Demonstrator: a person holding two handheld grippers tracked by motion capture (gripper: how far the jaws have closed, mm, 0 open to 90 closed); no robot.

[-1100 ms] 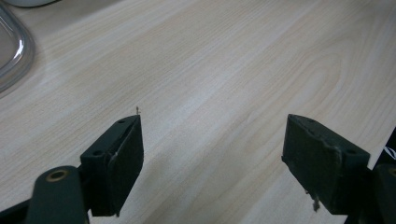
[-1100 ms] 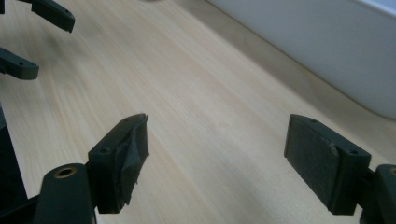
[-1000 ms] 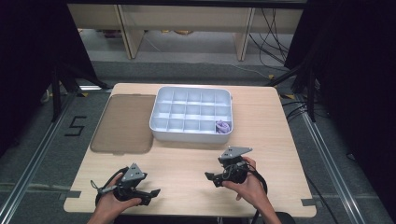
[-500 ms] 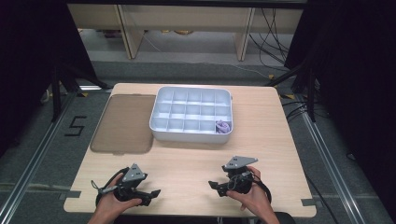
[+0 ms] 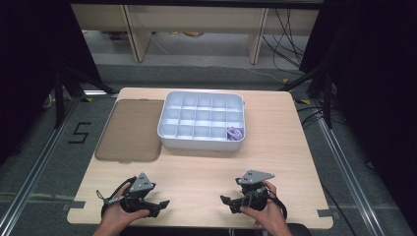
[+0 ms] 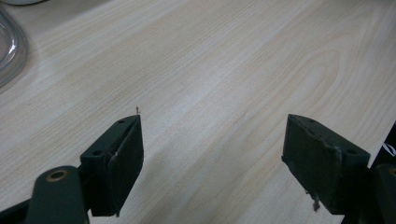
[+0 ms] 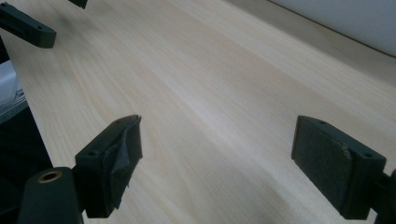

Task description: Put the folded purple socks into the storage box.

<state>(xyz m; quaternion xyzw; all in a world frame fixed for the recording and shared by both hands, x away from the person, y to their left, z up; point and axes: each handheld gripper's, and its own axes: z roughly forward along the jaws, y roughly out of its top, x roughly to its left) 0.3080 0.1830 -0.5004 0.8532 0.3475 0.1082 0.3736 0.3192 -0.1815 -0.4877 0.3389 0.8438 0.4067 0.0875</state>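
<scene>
Both pairs of jaws stand spread wide with nothing between them, over bare wood. The left gripper and right gripper sit low at the near edge of the table, each in a hand, pointing toward each other. Farther off, a white tray holds a purple thing in its near right compartment. A brown lid lies flat, touching the tray's left side.

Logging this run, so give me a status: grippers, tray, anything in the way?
Left gripper and right gripper open, empty, low at near table edge. Purple item in compartment tray's near-right cell; lid flat beside it. Path clear.
</scene>
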